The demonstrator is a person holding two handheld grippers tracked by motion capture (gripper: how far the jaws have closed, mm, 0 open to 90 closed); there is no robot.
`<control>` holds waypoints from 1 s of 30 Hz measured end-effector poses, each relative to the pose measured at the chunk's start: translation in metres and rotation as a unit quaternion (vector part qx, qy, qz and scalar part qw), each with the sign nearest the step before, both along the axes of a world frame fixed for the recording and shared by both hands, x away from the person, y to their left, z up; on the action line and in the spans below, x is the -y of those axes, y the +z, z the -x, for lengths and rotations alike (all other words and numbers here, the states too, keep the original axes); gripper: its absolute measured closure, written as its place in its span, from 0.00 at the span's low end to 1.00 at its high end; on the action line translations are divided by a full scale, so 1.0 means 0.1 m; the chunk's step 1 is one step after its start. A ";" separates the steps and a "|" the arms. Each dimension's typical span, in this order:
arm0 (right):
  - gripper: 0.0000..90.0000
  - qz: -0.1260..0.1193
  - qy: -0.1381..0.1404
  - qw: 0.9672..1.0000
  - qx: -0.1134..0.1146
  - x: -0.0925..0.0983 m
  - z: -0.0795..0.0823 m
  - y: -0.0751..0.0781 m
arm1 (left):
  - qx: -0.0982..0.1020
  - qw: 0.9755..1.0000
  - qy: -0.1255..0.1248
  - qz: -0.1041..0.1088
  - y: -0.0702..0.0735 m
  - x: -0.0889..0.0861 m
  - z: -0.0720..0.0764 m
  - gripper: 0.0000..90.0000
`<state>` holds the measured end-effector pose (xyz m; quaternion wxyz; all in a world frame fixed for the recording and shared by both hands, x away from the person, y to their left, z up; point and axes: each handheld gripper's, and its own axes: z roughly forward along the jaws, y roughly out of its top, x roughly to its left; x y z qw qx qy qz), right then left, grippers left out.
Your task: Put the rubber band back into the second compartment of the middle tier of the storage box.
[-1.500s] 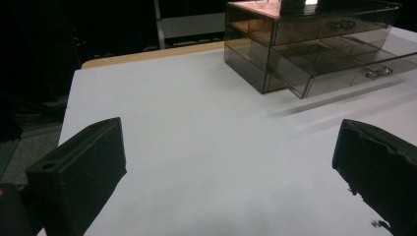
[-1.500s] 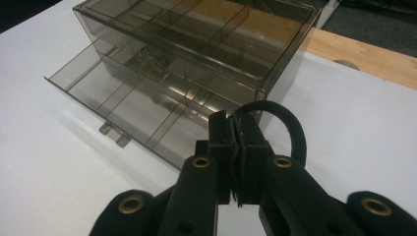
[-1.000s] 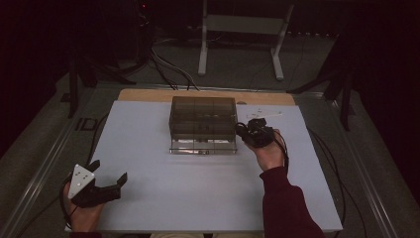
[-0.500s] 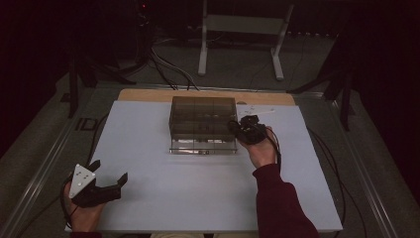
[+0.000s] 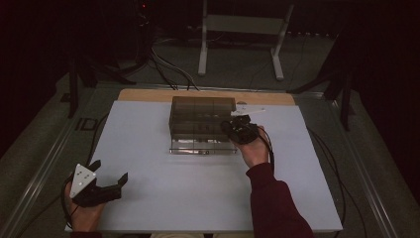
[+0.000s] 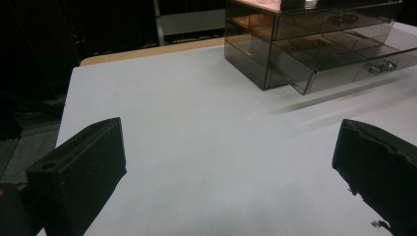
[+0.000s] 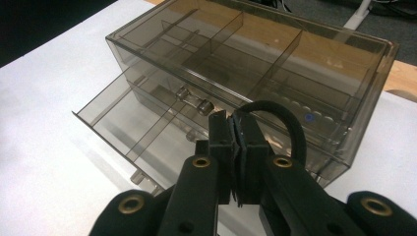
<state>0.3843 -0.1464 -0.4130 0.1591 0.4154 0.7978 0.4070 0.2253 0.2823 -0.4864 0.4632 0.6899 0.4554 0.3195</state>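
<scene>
Table (image 5: 163, 198): a white sheet covers it, with a strip of bare wood showing along the far edge behind the drawer box.

Drawer box (image 5: 202, 119): a smoky see-through plastic box with dividers on top and knobbed drawers in front. It stands at the far middle of the table, front facing the person.

Bottom drawer (image 7: 125, 125): pulled out from the box toward the person, divided into compartments. What lies in them, if anything, cannot be made out.

Upper drawer knobs (image 7: 193, 100): two small round knobs side by side on the box front, just beyond the right gripper's tips.

Right gripper (image 7: 235, 147): held at the box's right front corner, above the open drawer's right end. Its jaws are clenched together around a black loop.

Black loop (image 7: 280, 120): a rubbery band arching up and right from between the closed jaws, in front of the box's right end.

Right hand (image 5: 255, 148): reaches forward from a dark red sleeve (image 5: 275, 203), near the box.

Left gripper (image 5: 106, 176): resting at the table's near left corner, well apart from the box. Its jaws are released and spread wide, nothing between them.

Left hand (image 5: 84, 213): holds that gripper at the table's near edge.

Small white things (image 5: 250, 108): lying on the table just right of the box's back; too small to identify.
</scene>
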 end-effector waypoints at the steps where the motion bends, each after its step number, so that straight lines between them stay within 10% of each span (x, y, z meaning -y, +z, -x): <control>1: 0.98 -0.001 0.000 1.000 -0.001 -0.01 0.00 -0.01 | 0.000 1.000 0.000 -0.001 0.00 0.00 0.00 0.00; 30: 0.98 -0.008 0.027 0.999 -0.016 -0.33 -0.03 -0.17 | 0.000 1.000 0.000 -0.001 -0.01 -0.01 0.00 0.00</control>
